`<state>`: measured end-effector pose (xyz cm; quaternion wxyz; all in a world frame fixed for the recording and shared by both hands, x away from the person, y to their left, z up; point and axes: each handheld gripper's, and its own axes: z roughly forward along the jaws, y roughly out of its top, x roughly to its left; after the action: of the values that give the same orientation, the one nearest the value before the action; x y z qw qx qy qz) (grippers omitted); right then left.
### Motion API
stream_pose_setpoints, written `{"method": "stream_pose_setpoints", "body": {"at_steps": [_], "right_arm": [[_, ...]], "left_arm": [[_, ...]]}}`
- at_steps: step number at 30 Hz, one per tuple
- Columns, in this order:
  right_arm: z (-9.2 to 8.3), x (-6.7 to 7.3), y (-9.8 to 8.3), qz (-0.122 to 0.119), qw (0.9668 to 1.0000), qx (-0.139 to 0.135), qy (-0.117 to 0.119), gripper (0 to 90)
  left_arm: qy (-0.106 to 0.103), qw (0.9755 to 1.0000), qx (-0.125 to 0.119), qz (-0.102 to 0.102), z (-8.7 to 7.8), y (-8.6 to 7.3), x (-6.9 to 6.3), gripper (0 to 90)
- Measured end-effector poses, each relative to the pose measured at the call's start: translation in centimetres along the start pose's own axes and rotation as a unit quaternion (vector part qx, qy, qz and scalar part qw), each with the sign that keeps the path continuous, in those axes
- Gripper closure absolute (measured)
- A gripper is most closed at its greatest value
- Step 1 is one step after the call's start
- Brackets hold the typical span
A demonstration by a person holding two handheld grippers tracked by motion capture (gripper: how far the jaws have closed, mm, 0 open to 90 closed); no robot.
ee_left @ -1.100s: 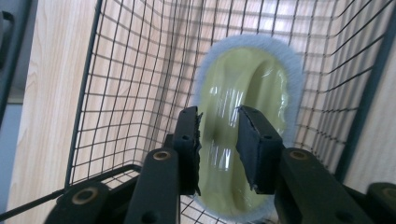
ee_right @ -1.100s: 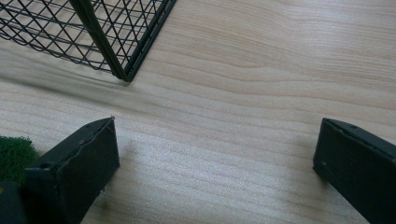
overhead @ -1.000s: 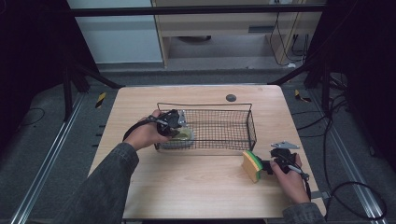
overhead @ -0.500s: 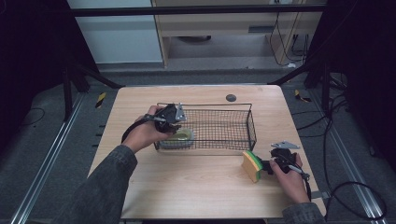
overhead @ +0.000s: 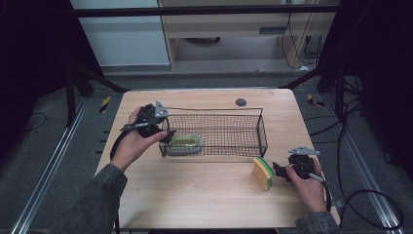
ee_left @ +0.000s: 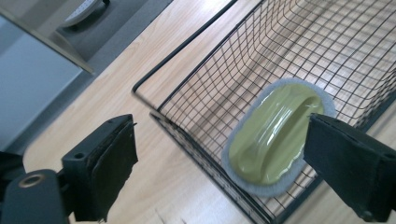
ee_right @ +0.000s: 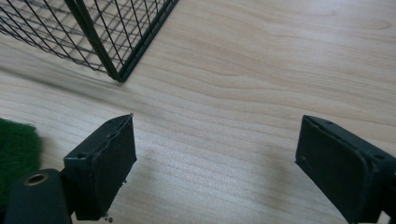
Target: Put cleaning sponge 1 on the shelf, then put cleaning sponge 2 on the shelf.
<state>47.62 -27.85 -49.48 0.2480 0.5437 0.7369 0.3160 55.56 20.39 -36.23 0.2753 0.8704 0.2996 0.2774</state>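
Observation:
An olive-green scrubber with a grey-white pad point(overhead: 185, 143) point(ee_left: 273, 137) lies at the left end of the black wire basket point(overhead: 214, 109) point(ee_left: 201, 112). My left gripper point(overhead: 165, 135) point(ee_left: 222, 123) hovers just above and to the left of it. Its jaws have just been opening and grip nothing. A yellow-and-green sponge point(overhead: 263, 173) point(ee_right: 16, 149) stands on edge on the wooden table point(overhead: 195, 195), right of the basket's front corner. My right gripper point(overhead: 277, 170) point(ee_right: 215, 123) points at the sponge. Its jaws have just been closing a little, with only bare wood between them.
A small dark round disc point(overhead: 240, 102) sits behind the basket near the table's far edge. The basket's corner point(ee_right: 116, 70) is close in front of the right gripper. Cables trail off the table's right side point(overhead: 341, 204). Black frame posts stand at the table's far corners.
My left gripper opened, let the green scrubber go into the basket, then rose and drew back to the left. The right hand stayed by the sponge.

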Motion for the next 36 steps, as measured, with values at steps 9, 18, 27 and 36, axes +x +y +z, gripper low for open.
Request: {"method": "stream_pose_setpoints", "body": {"at_steps": [9, 18, 27, 36], "right_arm": [[-3.5, 0.7, -0.1, -0.004, 0.9992, 0.035, 0.021, 11.2], [-6.3, 2.3, -1.4, -0.020, 0.9957, 0.080, 0.042, 17.1], [-9.2, 5.4, -0.1, -0.037, 0.9927, 0.080, 0.082, 20.1], [-8.9, 7.2, 3.1, -0.050, 0.9890, 0.101, 0.096, 20.9]], "left_arm": [[0.009, 0.9937, -0.020, -0.110, -1.0, -9.0, -0.2, 5.3], [0.020, 0.9890, 0.053, -0.137, 1.9, -13.7, -1.0, 7.3], [-0.008, 0.9861, 0.064, -0.153, 3.6, -15.5, -1.9, 5.3], [-0.032, 0.9809, 0.039, -0.188, 4.0, -16.2, -2.2, 0.0]]}}
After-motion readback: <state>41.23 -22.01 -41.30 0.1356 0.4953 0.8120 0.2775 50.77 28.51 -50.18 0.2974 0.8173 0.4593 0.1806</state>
